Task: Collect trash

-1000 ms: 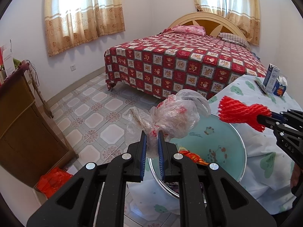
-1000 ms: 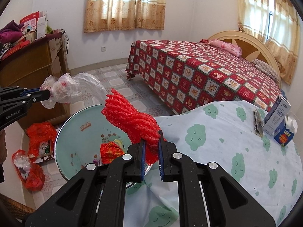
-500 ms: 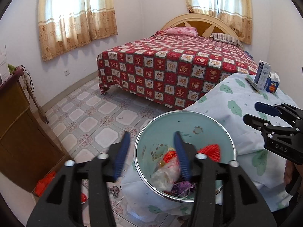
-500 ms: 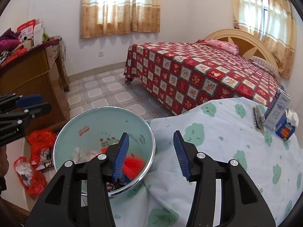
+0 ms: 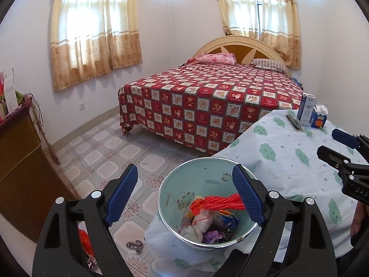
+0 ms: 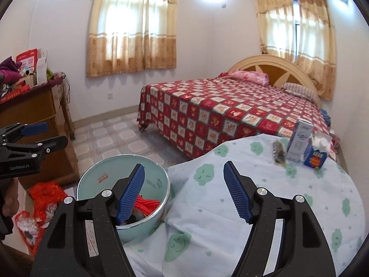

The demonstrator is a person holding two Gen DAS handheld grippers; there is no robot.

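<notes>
Opening wide with nothing gripped, left claw [image 5: 184, 196] and right claw [image 6: 184, 194] are seen above the basin [image 5: 198, 173], where red mesh netting [image 5: 216, 204] and a plastic bag [image 5: 203, 221] lie.

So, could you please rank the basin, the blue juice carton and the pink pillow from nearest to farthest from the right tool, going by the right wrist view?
1. Basin, just left of the opening, empty right tool.
2. Blue juice carton, far right on the table.
3. Pink pillow, at the bed's head.
</notes>
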